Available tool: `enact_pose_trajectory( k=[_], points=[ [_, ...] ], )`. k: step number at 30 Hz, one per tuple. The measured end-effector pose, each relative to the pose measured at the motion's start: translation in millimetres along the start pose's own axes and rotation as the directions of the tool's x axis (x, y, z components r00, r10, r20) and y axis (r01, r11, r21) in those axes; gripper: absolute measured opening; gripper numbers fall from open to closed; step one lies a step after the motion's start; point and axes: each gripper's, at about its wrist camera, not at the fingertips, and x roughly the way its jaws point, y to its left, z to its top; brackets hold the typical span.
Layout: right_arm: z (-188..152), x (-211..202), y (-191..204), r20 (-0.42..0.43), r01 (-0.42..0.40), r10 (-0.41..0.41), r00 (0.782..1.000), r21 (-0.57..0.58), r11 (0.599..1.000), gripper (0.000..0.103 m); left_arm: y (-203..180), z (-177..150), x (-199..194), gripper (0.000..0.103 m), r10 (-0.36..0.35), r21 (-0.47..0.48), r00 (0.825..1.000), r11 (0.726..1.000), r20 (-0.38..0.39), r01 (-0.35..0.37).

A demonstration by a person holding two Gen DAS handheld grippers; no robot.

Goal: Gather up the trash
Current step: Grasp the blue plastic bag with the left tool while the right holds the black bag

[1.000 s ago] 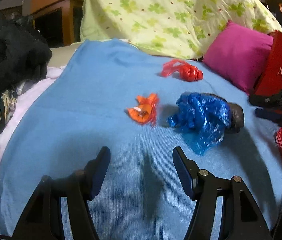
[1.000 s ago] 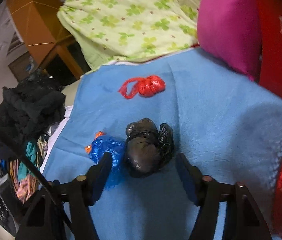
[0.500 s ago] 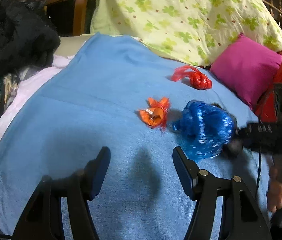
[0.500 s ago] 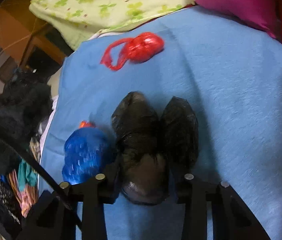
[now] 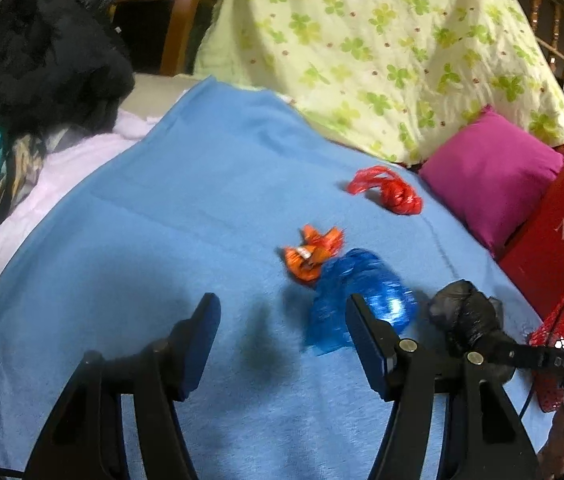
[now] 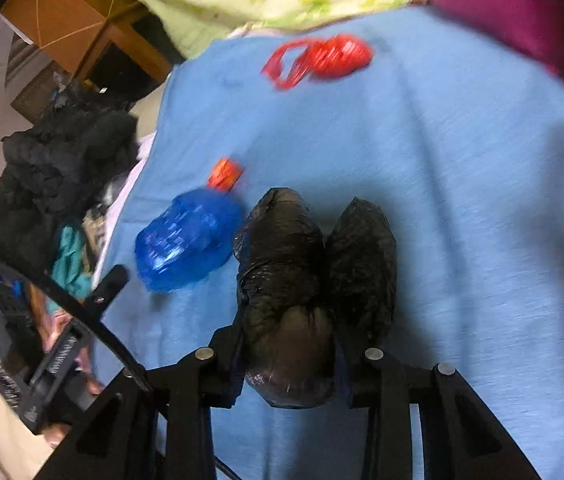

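Note:
Several bits of trash lie on a blue blanket (image 5: 161,220). My right gripper (image 6: 290,344) is shut on a crumpled black plastic bag (image 6: 282,264), which bulges out between and ahead of its fingers; the same black bag (image 5: 464,316) shows at the right in the left wrist view. A blue plastic bag (image 6: 189,240) lies just left of it, an orange wrapper (image 6: 225,174) behind that, and a red bag (image 6: 322,58) farther back. My left gripper (image 5: 282,304) hovers over the blanket, its jaws opening with nothing between them. The blue bag (image 5: 370,300) sits just beyond its right finger, beside the orange wrapper (image 5: 312,256).
A magenta pillow (image 5: 494,180) and a red box (image 5: 562,240) border the blanket on the right, with red mesh (image 5: 554,320) below the box. A floral quilt (image 5: 382,40) lies at the back. Dark clothes (image 5: 41,60) are piled on the left.
My right gripper has closed on the black bag and drawn it away from the blue one. The left gripper has edged toward the blue bag and rolled a little.

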Motion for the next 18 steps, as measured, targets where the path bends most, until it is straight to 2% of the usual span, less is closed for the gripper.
enact_pose_trajectory(
  k=[2, 8, 10, 14, 18],
  points=[
    [2, -7, -12, 0.025, 0.062, -0.062, 0.998, -0.003, 0.998, 0.037, -7, 1, 0, 0.073, -0.021, 0.022, 1.0, 1.0, 0.014, 0.021],
    [-3, 1, -40, -0.038, 0.067, -0.066, 0.997, 0.051, 0.996, 0.037, -34, 3, 4, 0.079, -0.093, 0.103, 0.995, 0.991, 0.037, 0.089],
    [-5, 1, -41, -0.042, 0.063, -0.061, 0.997, 0.048, 0.997, 0.037, -41, 4, 11, 0.08, -0.09, 0.117, 0.996, 0.989, 0.027, 0.086],
    [-10, 4, -41, -0.043, 0.073, -0.072, 0.996, 0.032, 0.997, 0.038, -48, 2, 35, 0.08, -0.05, 0.122, 0.998, 0.991, -0.042, 0.054],
    [-10, 4, -41, -0.041, 0.075, -0.074, 0.996, 0.026, 0.997, 0.039, -51, -1, 46, 0.079, -0.035, 0.129, 0.997, 0.991, -0.066, 0.044]
  ],
)
